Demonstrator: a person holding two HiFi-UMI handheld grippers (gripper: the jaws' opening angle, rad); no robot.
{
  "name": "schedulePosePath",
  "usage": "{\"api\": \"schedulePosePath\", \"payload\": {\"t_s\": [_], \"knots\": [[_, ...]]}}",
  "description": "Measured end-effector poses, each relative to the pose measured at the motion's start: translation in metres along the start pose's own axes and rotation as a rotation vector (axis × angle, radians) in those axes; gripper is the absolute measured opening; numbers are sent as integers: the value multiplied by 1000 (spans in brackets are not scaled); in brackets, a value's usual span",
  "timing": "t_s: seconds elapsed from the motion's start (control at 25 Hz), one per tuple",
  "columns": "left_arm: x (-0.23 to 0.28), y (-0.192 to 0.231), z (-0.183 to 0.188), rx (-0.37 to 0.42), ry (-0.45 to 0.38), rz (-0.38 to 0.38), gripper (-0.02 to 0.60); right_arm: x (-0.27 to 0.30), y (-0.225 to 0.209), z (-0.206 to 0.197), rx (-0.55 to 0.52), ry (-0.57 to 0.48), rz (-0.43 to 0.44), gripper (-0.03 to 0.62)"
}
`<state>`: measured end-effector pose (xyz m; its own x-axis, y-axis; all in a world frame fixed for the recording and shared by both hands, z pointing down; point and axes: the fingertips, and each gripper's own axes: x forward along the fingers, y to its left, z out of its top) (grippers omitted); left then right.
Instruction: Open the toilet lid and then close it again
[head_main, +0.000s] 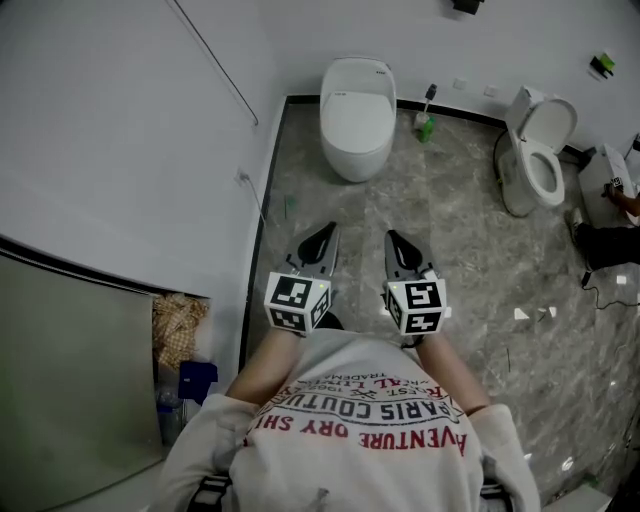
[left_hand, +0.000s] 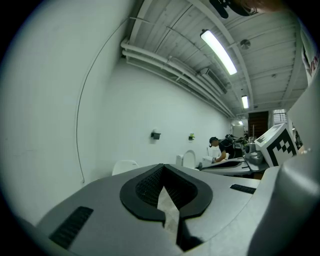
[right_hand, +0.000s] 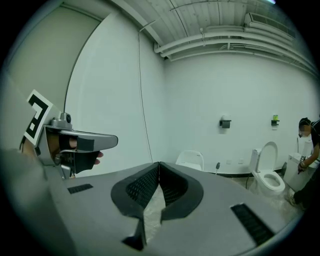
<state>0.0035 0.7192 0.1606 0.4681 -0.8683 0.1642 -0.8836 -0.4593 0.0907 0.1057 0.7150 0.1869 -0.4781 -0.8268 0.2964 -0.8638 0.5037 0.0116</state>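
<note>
Left claw (head_main: 325, 232) and right claw (head_main: 393, 238) closed (empty), toilet (head_main: 356, 118) ahead.

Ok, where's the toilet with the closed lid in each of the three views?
Head view: closed-lid toilet at top centre.
Left gripper view: closed-lid toilet low, left of centre, only its top showing.
Right gripper view: closed-lid toilet just right of centre.
Shared landmark: the open-lid toilet stands to its right in every view.
</note>
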Motion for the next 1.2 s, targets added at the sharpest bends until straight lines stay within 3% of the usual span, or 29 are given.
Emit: {"api": "schedulePosePath", "payload": {"t_s": [0.36,0.68,0.92,1.2], "knots": [[15,2,-11,-31,21,9,6,1,-27,-12,69,3,-28,14],[48,37,-30,-66,58,39,7,35,-53,-31,113,43,-49,14],[106,89,-37,-74,65,22,6,105,-76,-33,121,61,-77,15],[219,170,-11,-89,63,-26,7,222,-119,6,111,83,-110,15]]}}
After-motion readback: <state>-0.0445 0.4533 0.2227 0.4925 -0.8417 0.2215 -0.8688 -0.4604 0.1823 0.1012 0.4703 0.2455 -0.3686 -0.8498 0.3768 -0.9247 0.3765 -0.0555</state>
